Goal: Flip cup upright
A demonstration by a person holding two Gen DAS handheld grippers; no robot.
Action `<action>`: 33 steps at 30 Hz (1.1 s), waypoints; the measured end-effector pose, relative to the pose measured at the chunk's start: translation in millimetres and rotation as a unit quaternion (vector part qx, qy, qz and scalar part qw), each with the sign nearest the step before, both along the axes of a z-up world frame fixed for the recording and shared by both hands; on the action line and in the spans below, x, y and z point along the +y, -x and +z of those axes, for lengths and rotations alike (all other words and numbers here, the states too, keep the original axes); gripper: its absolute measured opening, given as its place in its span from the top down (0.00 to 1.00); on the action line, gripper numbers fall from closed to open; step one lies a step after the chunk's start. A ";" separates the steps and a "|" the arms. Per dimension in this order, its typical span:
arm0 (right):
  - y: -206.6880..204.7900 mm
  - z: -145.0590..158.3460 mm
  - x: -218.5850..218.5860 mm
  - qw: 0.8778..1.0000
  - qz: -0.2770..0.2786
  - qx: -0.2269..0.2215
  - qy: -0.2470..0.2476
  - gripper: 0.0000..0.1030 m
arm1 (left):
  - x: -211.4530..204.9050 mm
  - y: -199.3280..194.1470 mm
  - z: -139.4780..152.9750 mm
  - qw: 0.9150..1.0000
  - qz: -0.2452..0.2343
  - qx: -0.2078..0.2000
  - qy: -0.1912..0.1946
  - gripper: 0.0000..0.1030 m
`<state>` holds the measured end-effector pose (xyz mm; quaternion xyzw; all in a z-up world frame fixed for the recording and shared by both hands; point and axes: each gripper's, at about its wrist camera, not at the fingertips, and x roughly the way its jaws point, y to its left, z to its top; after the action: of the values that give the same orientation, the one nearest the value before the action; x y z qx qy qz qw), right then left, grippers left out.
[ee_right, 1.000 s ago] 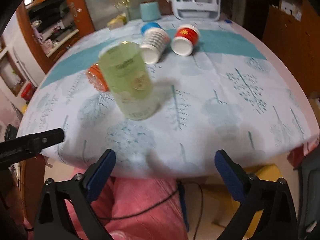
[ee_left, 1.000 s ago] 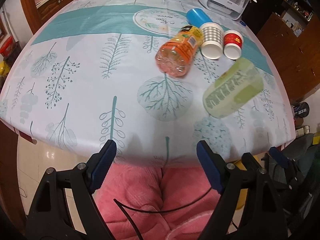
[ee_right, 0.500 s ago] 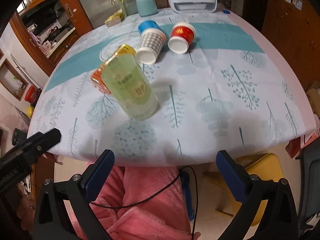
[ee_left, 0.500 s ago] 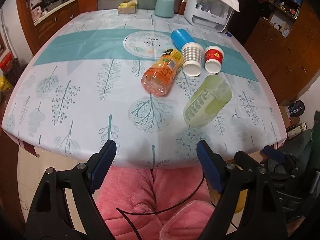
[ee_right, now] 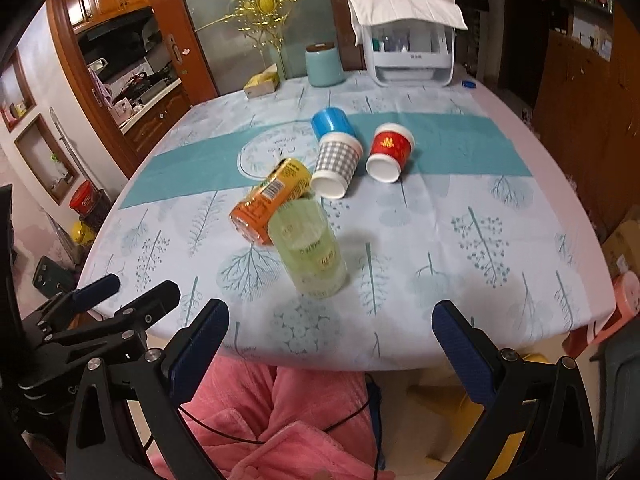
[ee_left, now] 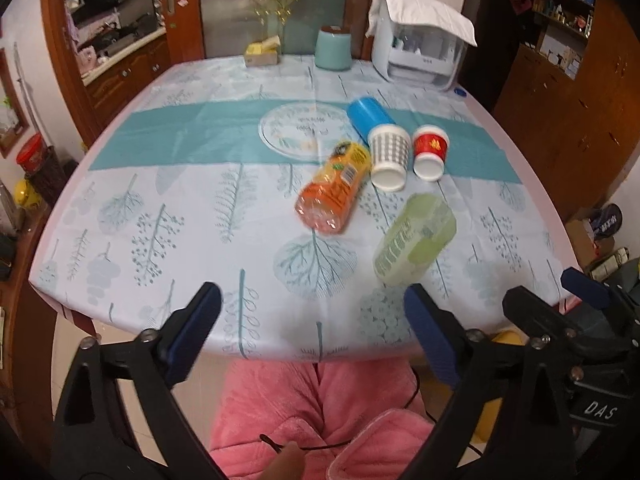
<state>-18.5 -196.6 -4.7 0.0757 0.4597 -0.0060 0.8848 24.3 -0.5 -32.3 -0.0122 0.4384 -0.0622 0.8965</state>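
A translucent green cup (ee_left: 414,240) lies on its side on the table near the front edge; it also shows in the right wrist view (ee_right: 310,252). A grey-checked paper cup (ee_left: 388,158) (ee_right: 336,164), a red paper cup (ee_left: 430,152) (ee_right: 388,154) and a blue cup (ee_left: 368,116) (ee_right: 330,120) lie on their sides further back. My left gripper (ee_left: 312,328) and my right gripper (ee_right: 330,344) are both open and empty, held off the table's front edge above a pink lap.
An orange bottle (ee_left: 334,188) (ee_right: 272,200) lies beside the green cup. A white appliance (ee_left: 418,58), a teal canister (ee_left: 334,48) and a yellow box (ee_left: 260,54) stand at the far edge of the table (ee_left: 160,200). Wooden cabinets stand at both sides.
Both grippers have drawn back and up from the table, so the table and cups look further away. The cups and bottle lie where they were.
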 end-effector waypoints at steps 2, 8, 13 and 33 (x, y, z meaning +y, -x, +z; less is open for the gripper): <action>1.2 6.0 0.4 1.000 0.003 -0.007 -0.005 0.00 | 6.1 1.9 5.4 1.000 0.021 -0.022 0.003 0.00; 3.1 19.0 3.9 1.000 -0.002 -0.021 0.000 0.00 | 21.3 6.2 16.5 0.998 0.043 -0.048 0.020 0.00; 7.6 28.0 9.5 0.999 0.005 -0.035 0.004 0.00 | 21.7 11.8 22.3 0.997 0.045 -0.064 0.002 0.00; 18.7 37.9 14.4 0.999 0.012 -0.050 0.012 0.00 | 13.4 27.9 34.7 0.995 0.032 -0.092 -0.004 0.00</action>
<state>-37.3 -182.2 33.1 0.0598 0.4152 0.0026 0.9078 -3.6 12.9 2.5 -0.0170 0.3536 -0.0323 0.9347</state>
